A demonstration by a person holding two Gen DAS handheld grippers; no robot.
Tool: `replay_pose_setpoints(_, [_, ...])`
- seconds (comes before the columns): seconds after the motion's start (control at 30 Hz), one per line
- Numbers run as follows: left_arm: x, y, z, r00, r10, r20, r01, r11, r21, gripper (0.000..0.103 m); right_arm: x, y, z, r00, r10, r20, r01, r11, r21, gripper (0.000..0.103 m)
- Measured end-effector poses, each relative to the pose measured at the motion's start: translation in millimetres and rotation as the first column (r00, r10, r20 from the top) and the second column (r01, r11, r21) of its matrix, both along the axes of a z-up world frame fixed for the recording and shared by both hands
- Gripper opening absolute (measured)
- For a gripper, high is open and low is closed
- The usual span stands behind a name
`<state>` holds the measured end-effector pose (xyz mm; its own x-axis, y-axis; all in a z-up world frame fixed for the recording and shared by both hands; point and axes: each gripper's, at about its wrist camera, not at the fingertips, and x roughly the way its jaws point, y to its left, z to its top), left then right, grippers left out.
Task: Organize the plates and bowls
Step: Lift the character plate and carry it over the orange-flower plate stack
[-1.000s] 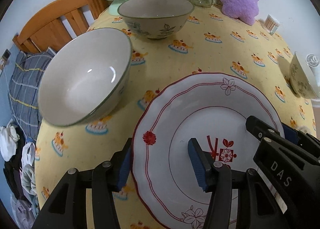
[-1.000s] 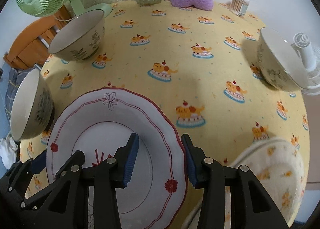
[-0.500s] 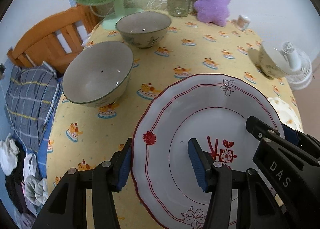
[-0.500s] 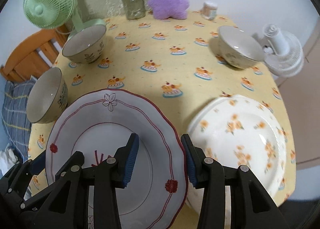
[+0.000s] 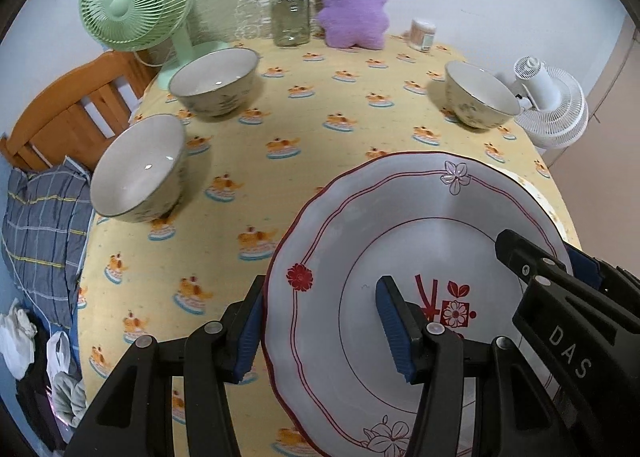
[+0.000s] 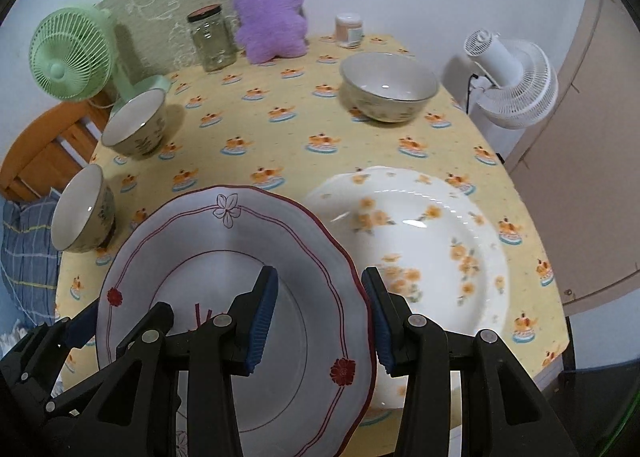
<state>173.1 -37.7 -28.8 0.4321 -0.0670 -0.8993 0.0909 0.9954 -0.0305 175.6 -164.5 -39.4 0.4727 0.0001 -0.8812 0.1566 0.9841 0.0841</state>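
Two plates, three bowls on the table, you held the red-rimmed plate above it, your left gripper and right gripper each clamped on its rim, beside the orange-flowered plate.

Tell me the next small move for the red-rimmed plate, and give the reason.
Probably carry the red-rimmed plate sideways over the orange-flowered plate and lower it on top. Both the left gripper and the right gripper clamp opposite edges of its rim, it hangs above the tablecloth, and the flowered plate lies flat and bare right beside it.
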Motion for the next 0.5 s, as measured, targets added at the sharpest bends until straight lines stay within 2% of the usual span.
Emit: replay_pose_setpoints(0.5, [9, -94, -10, 0.999, 0.019, -0.038, -0.02, 1.0, -0.019, 0.055, 12, -98, -8, 0.999, 0.029, -0.039, -0.029, 1.0, -0.009, 0.047])
